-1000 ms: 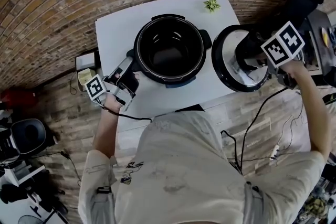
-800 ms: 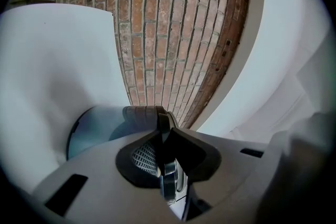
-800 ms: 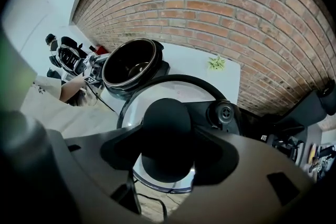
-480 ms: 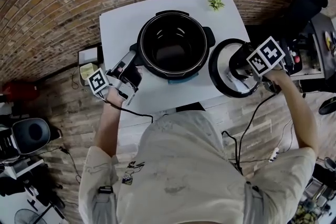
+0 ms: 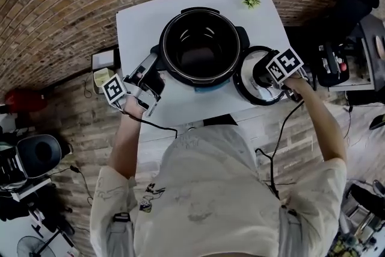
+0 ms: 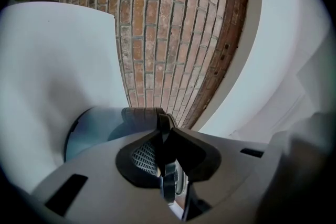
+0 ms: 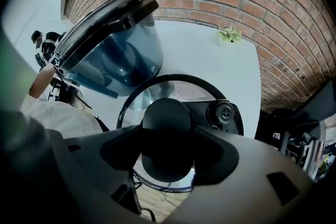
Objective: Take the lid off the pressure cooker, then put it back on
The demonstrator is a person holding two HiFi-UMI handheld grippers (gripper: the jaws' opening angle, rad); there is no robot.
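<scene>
While the left gripper (image 6: 167, 168) fingers clamp the cooker (image 5: 201, 48) side handle (image 6: 139, 113), the right gripper (image 7: 167, 145) fingers grip the lid (image 7: 176, 86) knob (image 7: 167, 115) over the table's (image 5: 135, 24) near-right edge.

Seen from my remote station: pressure cooker (image 7: 123, 52) glossy blue outside, with a black plastic side handle (image 6: 144, 114); lid (image 7: 173, 89) shiny metal, matt black plastic knob (image 7: 167, 136); table (image 5: 138, 21) smooth matt white; brickwork (image 6: 168, 34) rough.

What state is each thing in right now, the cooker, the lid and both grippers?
Pressure cooker: open, lid off, looks empty.
Lid: off, held by its knob to the cooker's right.
Left gripper: shut on the cooker's side handle.
Right gripper: shut on the lid's knob.
</scene>
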